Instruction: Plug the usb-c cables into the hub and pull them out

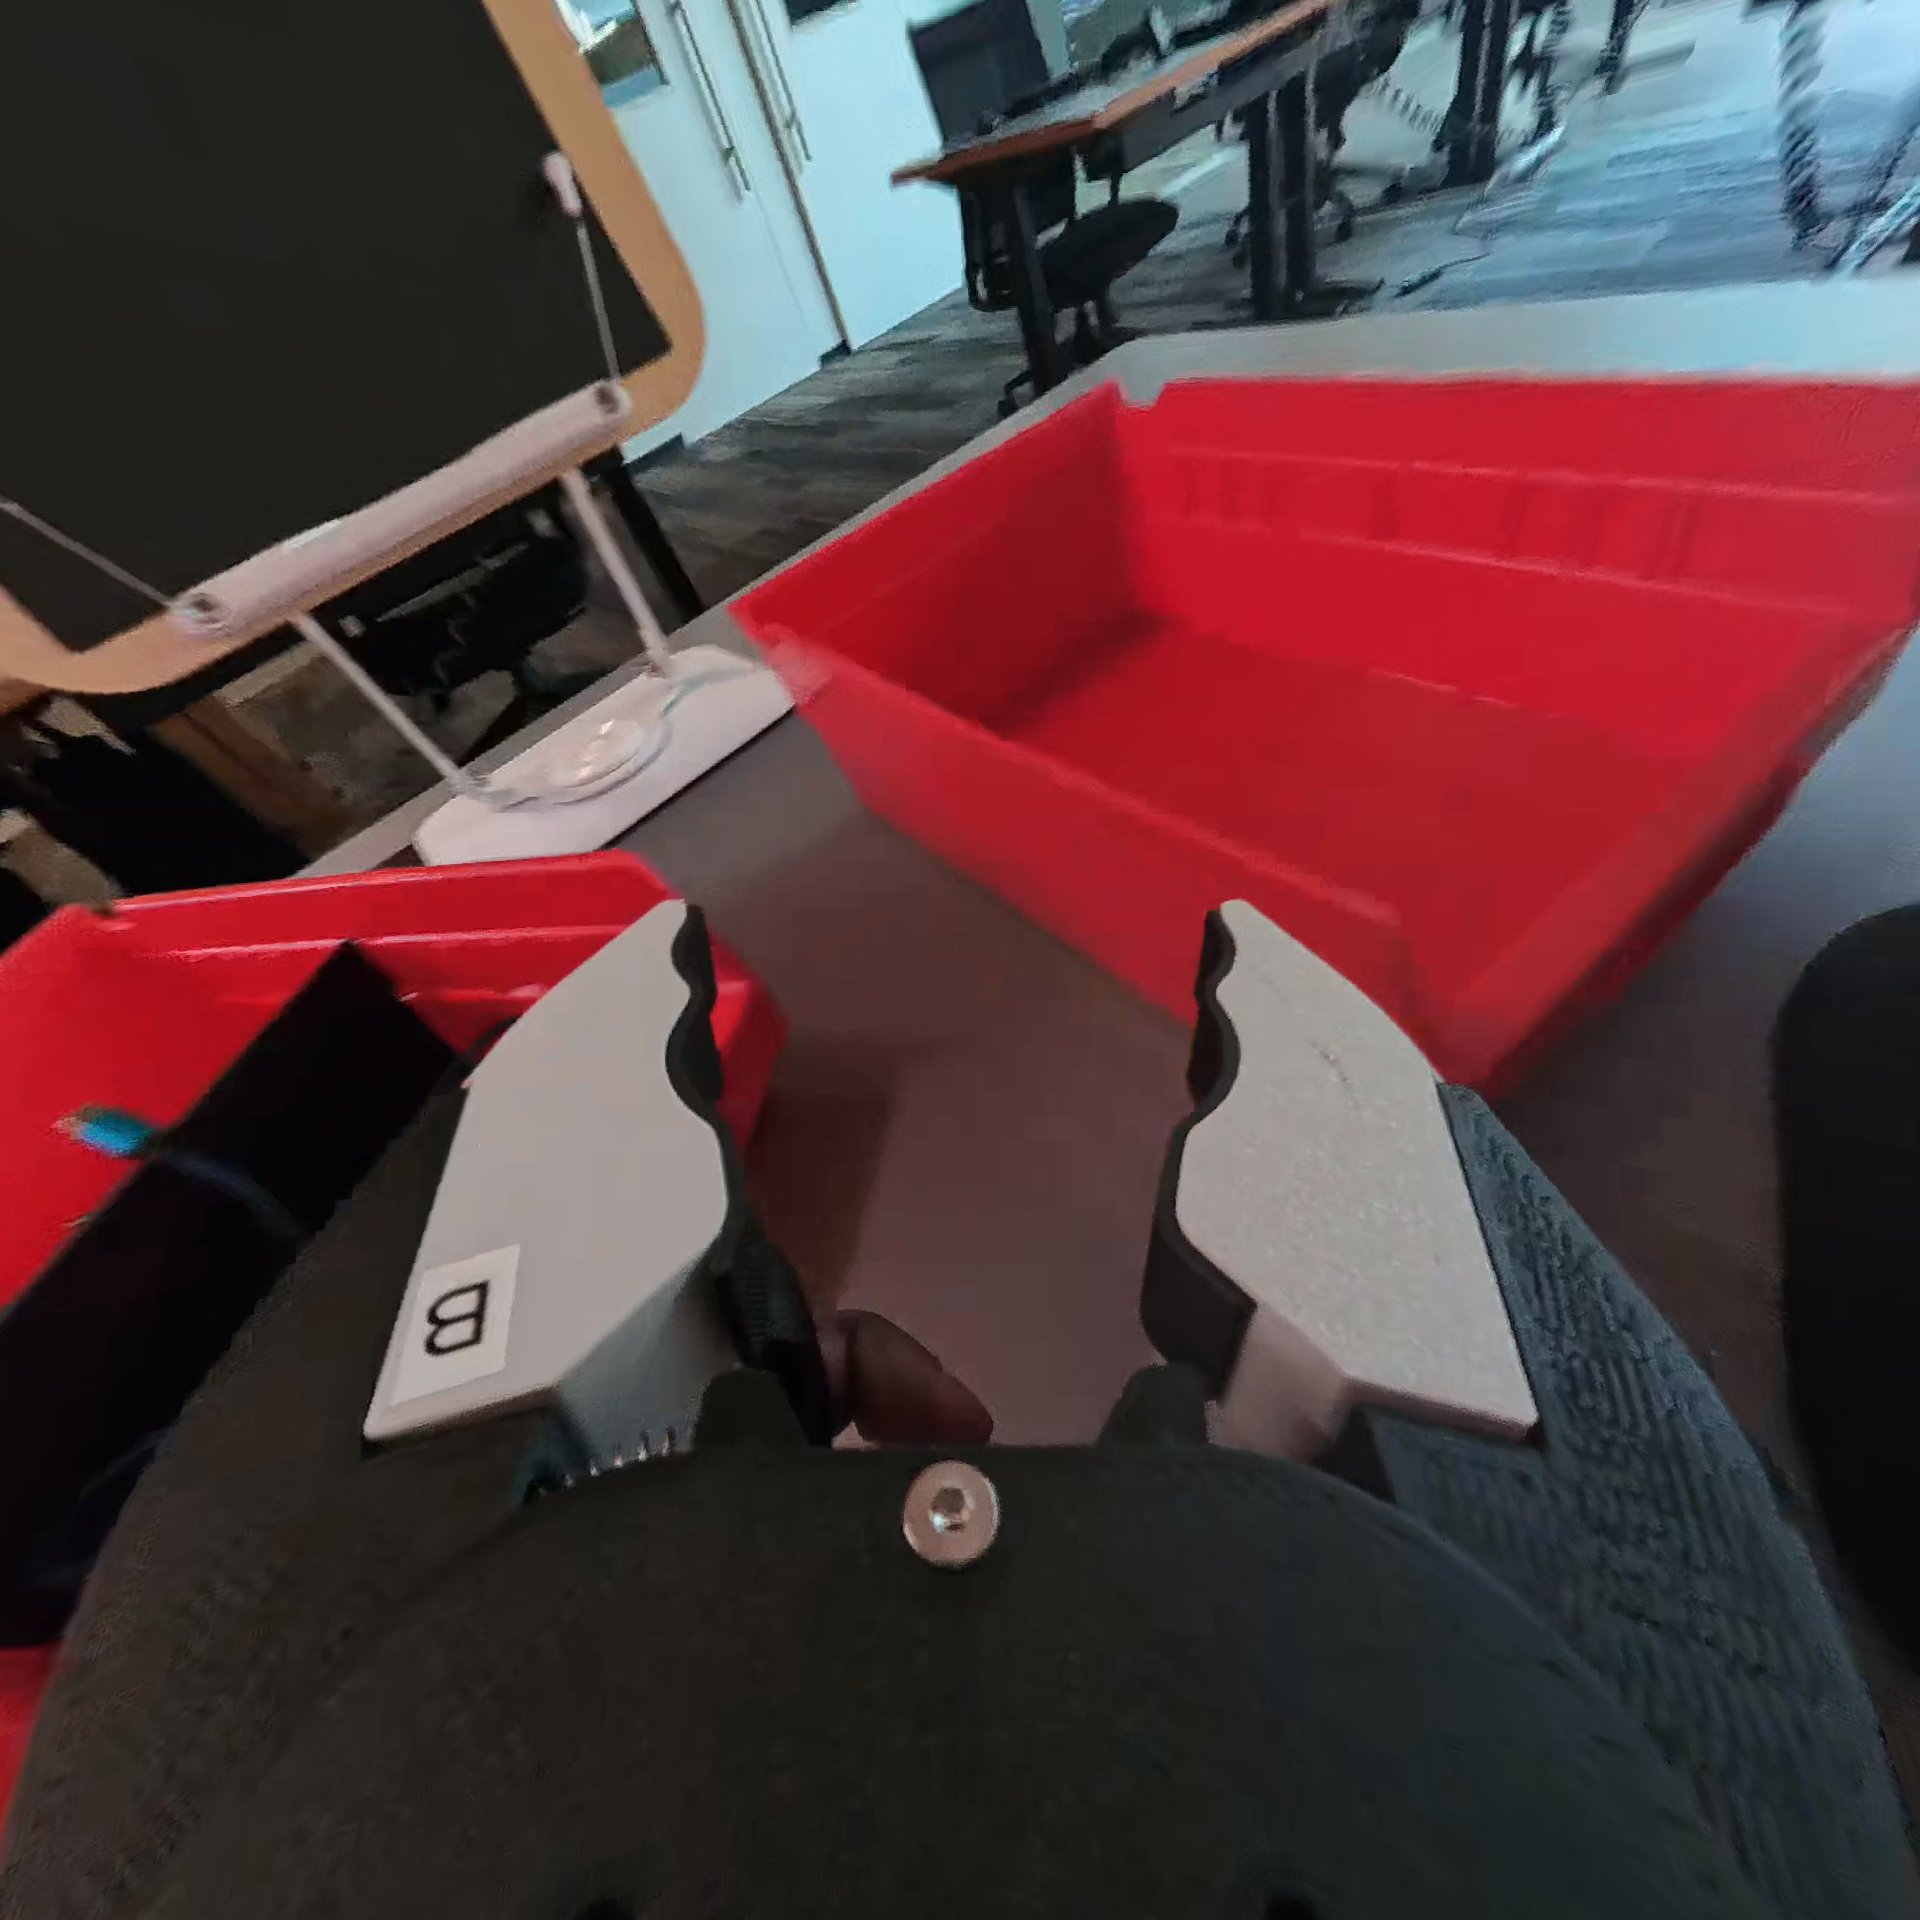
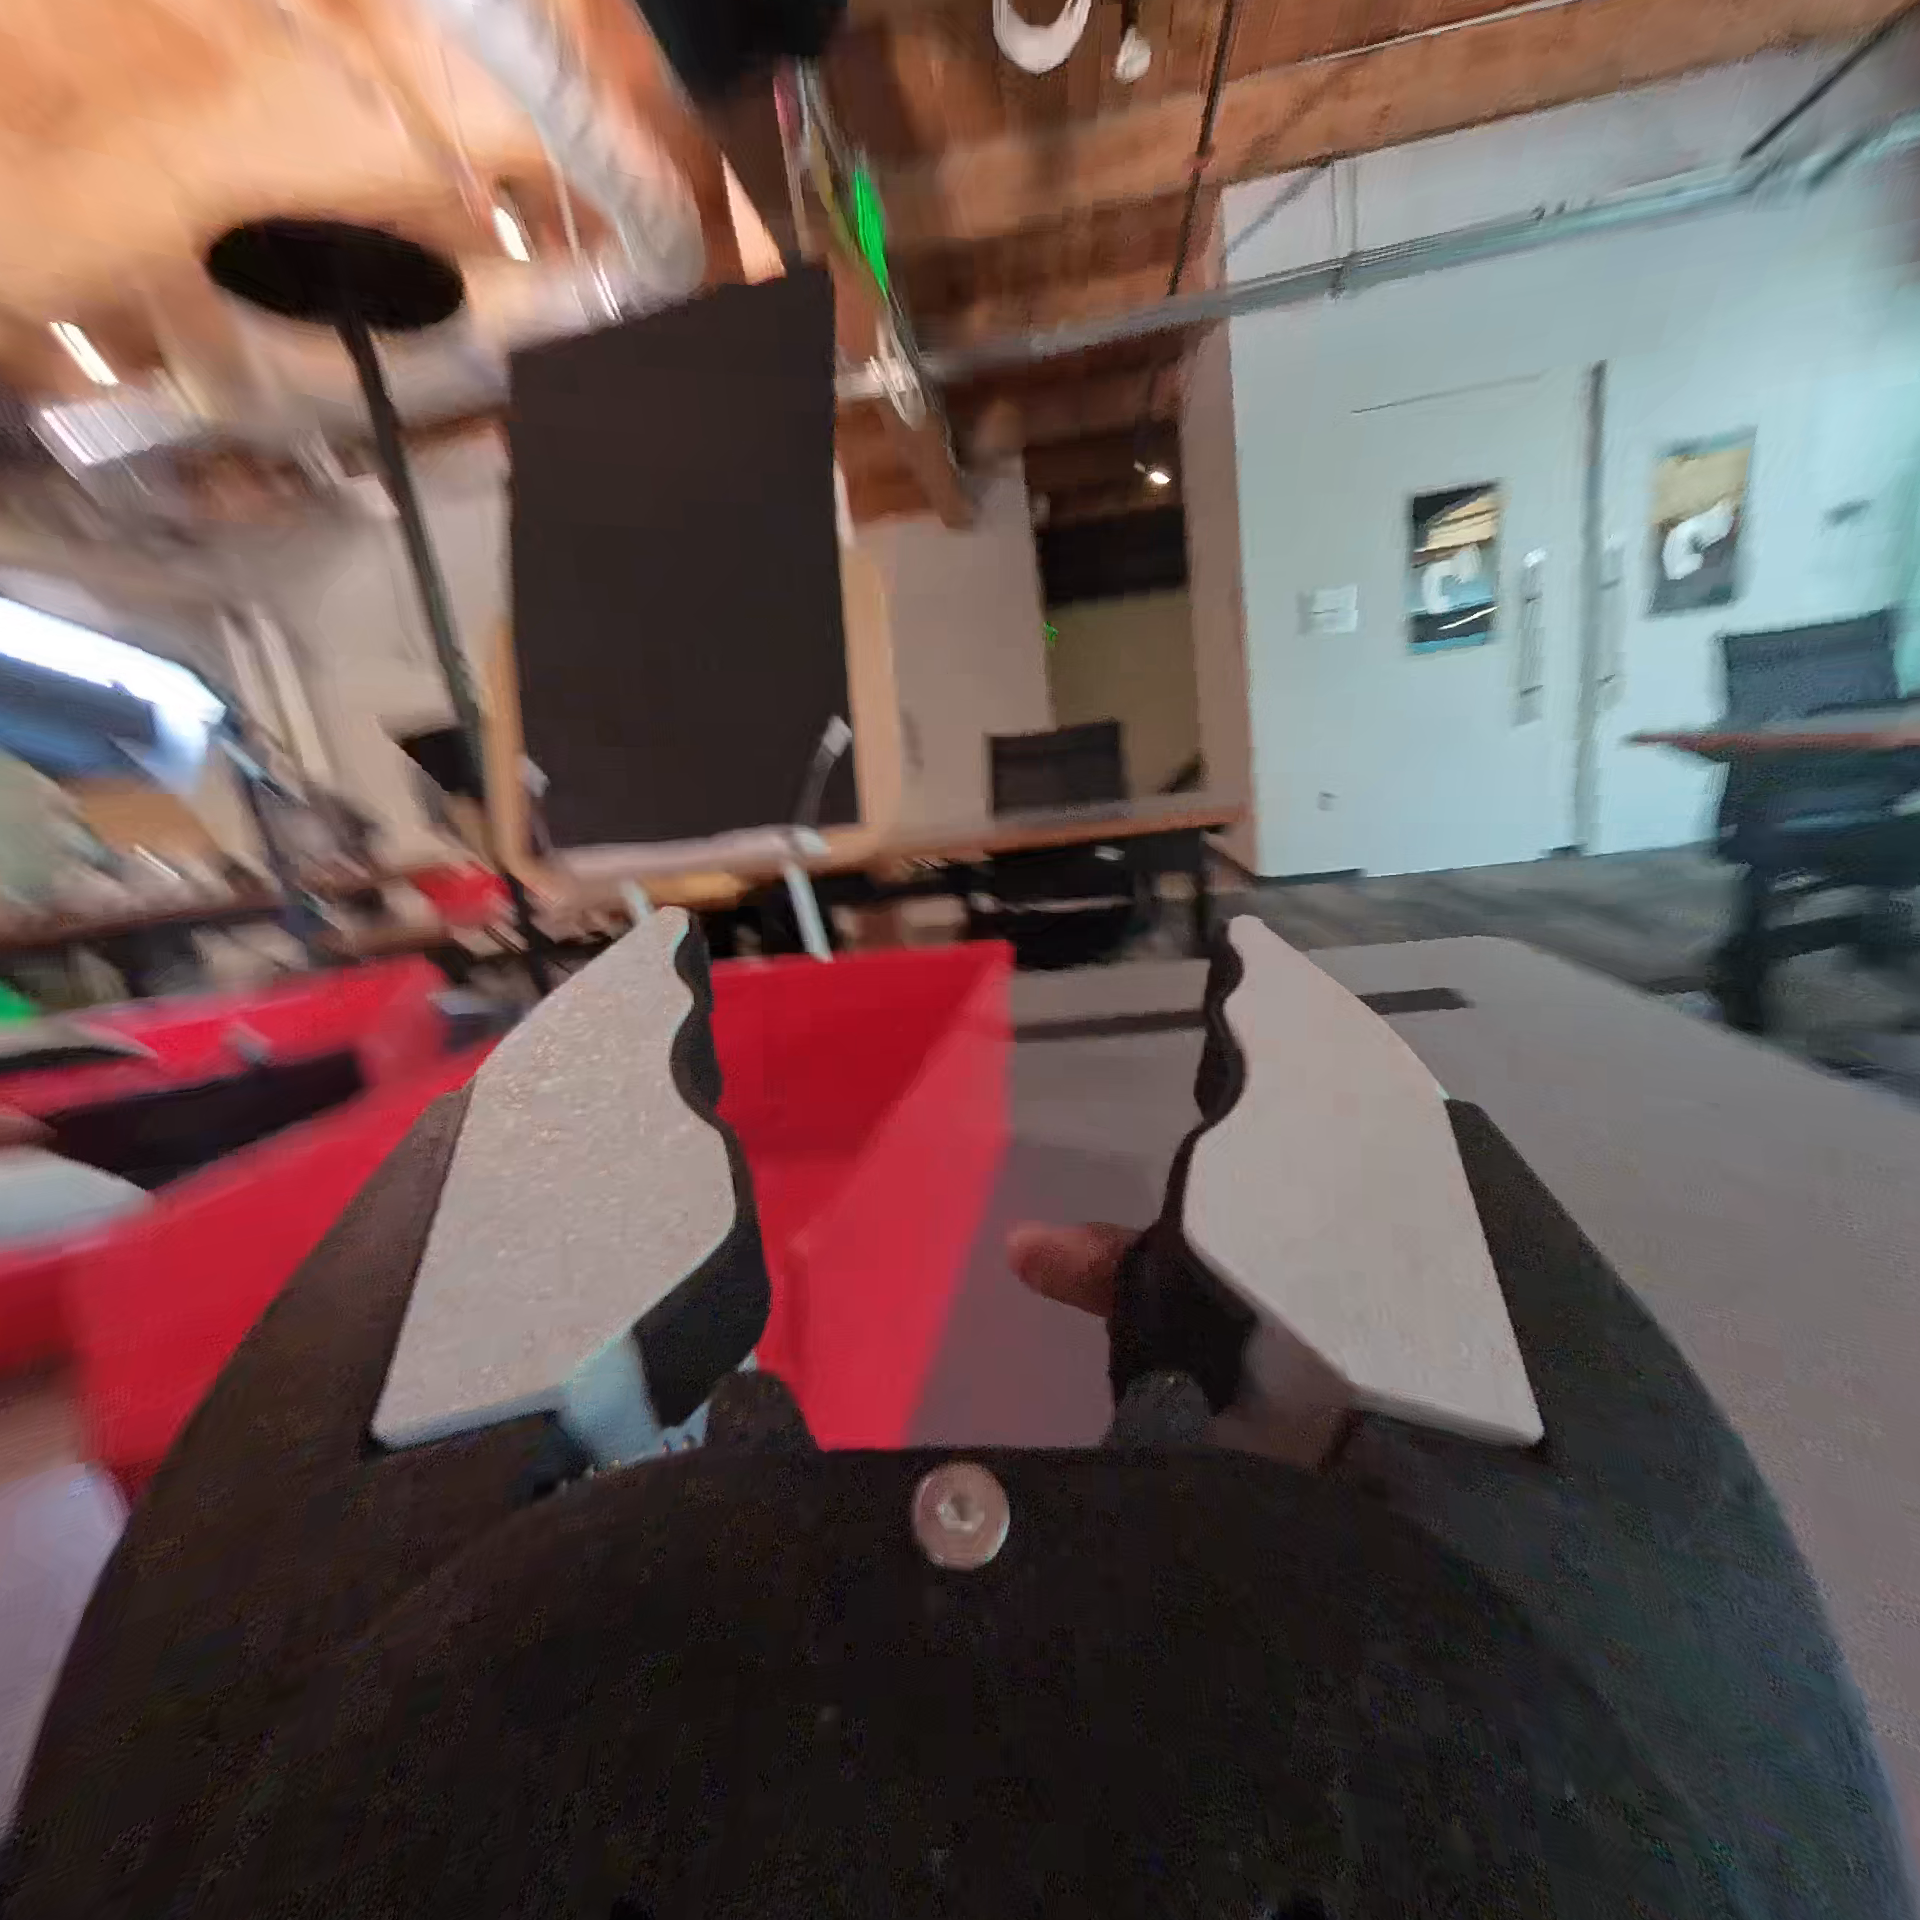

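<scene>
We hold the left gripper point(image 1: 956, 997) spread wide, nothing in it, above the dark tabletop point(image 1: 935, 1039). A black box point(image 1: 239, 1174) with a blue-tipped cable point(image 1: 104, 1132) sits in the small red bin point(image 1: 312, 935) at the table's left edge, just left of our fingers; its axis is unclear. The large red bin point(image 1: 1351, 727) lies ahead. The right gripper point(image 2: 961, 1003) is likewise released, empty, over the grey tabletop. Office desks behind, blurred.
</scene>
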`<state>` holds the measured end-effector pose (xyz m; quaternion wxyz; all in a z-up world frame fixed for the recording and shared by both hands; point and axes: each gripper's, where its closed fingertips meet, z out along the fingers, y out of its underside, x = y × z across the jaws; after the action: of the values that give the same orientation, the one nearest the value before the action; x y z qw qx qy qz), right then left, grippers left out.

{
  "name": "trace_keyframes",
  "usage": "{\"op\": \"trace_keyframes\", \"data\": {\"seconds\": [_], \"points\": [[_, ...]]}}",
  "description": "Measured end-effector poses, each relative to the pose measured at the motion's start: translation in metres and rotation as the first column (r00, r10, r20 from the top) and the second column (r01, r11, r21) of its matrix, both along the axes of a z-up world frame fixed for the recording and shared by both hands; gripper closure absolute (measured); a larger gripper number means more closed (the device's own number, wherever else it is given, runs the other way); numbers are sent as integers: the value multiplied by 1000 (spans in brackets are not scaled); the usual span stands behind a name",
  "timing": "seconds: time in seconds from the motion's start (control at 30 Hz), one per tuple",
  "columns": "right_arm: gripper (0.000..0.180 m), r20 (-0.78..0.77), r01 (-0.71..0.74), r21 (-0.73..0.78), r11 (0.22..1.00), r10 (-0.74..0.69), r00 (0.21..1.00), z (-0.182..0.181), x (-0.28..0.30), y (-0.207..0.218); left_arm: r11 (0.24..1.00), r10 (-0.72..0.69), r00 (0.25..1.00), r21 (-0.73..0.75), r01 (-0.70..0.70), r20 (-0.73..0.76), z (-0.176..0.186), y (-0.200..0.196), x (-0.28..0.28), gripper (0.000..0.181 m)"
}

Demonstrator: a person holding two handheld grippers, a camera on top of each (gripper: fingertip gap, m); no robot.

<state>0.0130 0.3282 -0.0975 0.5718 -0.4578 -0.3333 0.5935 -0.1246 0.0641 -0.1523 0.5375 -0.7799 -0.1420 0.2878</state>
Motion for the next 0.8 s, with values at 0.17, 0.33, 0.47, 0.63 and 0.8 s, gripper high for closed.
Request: {"op": "trace_keyframes", "data": {"seconds": [0.17, 0.33, 0.47, 0.63, 0.8], "points": [[82, -55, -260, 70, 963, 264, 963, 30, 18, -50, 996, 49, 999, -75, -49, -10, 1, -47, -21, 97], [103, 362, -625, 156, 765, 544, 757, -16, 5, -157, 969, 134, 989, -219, -117, 66, -42, -69, -49, 102], [104, 612, -637, 267, 723, 383, 691, -75, -18, -191, 914, 184, 982, -361, -187, -44, -56, -79, -64, 113], [111, 716, -576, 382, 722, 163, 679, -113, -37, -189, 858, 207, 978, -476, -191, -20, -77, -89, -70, 137], [121, 728, -520, 512, 683, -23, 686, -127, -48, -180, 783, 277, 960, -569, -252, -44, -88, -113, -76, 147]]}}
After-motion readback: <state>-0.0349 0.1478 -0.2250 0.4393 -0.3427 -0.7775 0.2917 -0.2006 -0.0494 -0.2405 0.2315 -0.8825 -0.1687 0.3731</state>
